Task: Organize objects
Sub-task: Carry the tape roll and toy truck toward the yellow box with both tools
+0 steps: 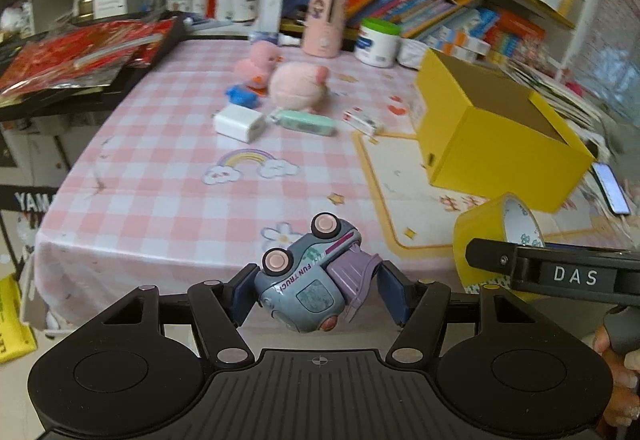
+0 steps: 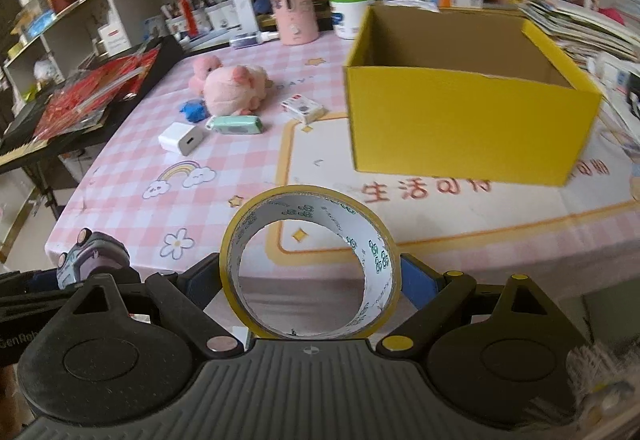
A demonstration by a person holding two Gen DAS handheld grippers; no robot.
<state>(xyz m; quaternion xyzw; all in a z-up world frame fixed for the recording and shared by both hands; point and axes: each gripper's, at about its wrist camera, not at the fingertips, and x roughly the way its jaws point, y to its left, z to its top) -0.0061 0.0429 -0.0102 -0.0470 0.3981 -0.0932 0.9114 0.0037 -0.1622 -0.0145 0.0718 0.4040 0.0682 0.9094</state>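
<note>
My left gripper (image 1: pixel 316 294) is shut on a grey-blue toy truck (image 1: pixel 310 276), held on its side near the table's front edge. My right gripper (image 2: pixel 310 280) is shut on a yellow tape roll (image 2: pixel 310 262), held upright; the roll also shows in the left wrist view (image 1: pixel 496 236). An open yellow cardboard box (image 2: pixel 464 124) stands on the pink checked tablecloth (image 2: pixel 132 164), ahead and to the right; it also shows in the left wrist view (image 1: pixel 488 136). Loose on the cloth lie a pink plush (image 2: pixel 234 84), a white charger (image 2: pixel 182 138), a mint green case (image 2: pixel 236 124), a blue toy (image 2: pixel 194 110) and a small white box (image 2: pixel 302 106).
A pink cylinder (image 2: pixel 294 6) and a white jar with a green lid (image 2: pixel 350 12) stand at the table's back edge. Bookshelves rise behind. A black tray with red packets (image 2: pixel 92 88) sits to the left. A phone (image 1: pixel 610 188) lies right of the box.
</note>
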